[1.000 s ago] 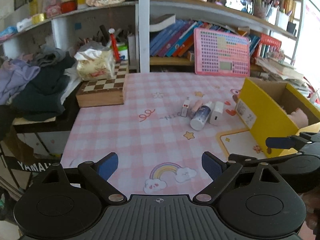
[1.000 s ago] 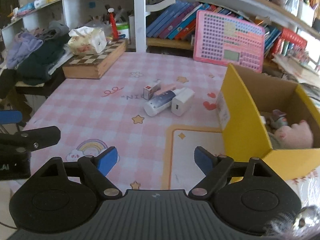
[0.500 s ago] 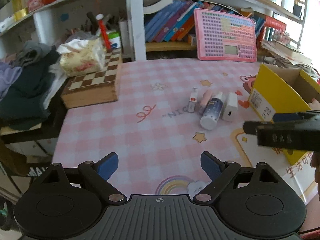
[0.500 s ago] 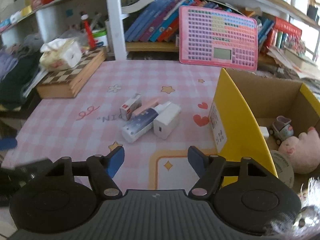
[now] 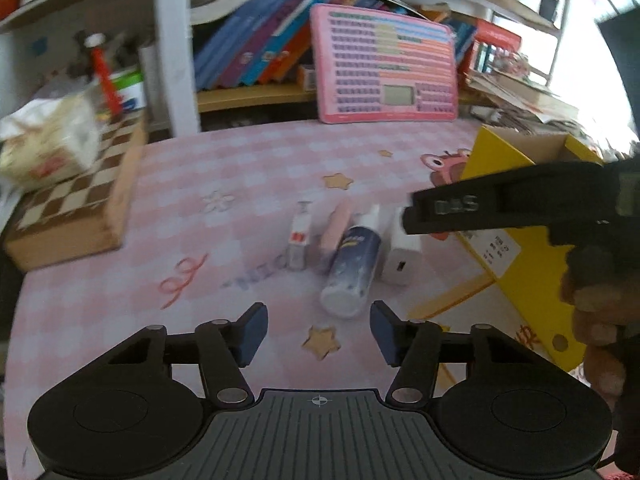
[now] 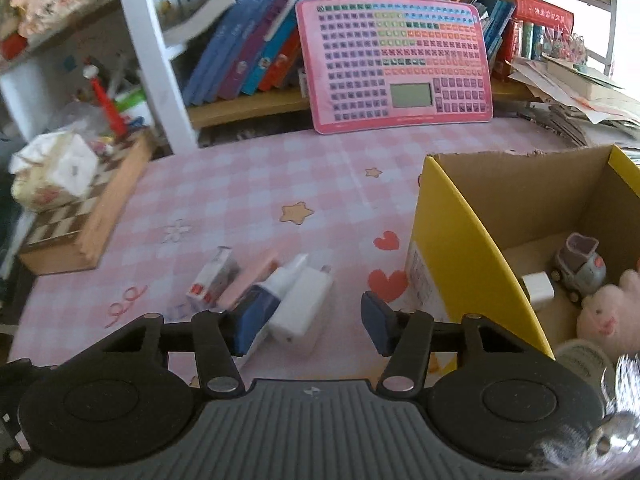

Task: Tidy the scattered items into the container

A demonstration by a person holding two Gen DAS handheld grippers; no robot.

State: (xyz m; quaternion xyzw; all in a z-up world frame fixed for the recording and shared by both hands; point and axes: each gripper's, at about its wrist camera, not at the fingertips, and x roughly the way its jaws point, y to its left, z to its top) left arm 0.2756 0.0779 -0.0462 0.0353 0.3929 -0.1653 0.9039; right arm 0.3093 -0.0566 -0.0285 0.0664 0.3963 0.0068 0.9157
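Observation:
A small white-and-red box [image 5: 298, 236], a pink stick [image 5: 336, 228], a dark blue bottle [image 5: 352, 268] and a white charger [image 5: 400, 256] lie side by side on the pink checked cloth. My left gripper [image 5: 318, 334] hovers just short of the bottle's base, jaws closing with nothing between them. My right gripper [image 6: 308, 328] is over the white charger [image 6: 300, 304], jaws closing. The charger lies in the gap untouched, and the left finger hides part of the blue bottle [image 6: 260, 308]. The yellow cardboard box [image 6: 460, 240] stands at the right, holding a toy car [image 6: 580, 268] and a pink plush [image 6: 608, 316].
A chessboard case [image 6: 80, 232] with a tissue pack [image 6: 52, 172] on it sits at the left edge. A pink keyboard toy [image 6: 400, 64] leans on the bookshelf behind. A person's hand [image 5: 600, 312] holds the right gripper in front of the yellow box [image 5: 516, 264].
Both grippers have moved forward and down to the cluster of items, and both pairs of jaws have narrowed. The right gripper now reaches over the charger and bottle.

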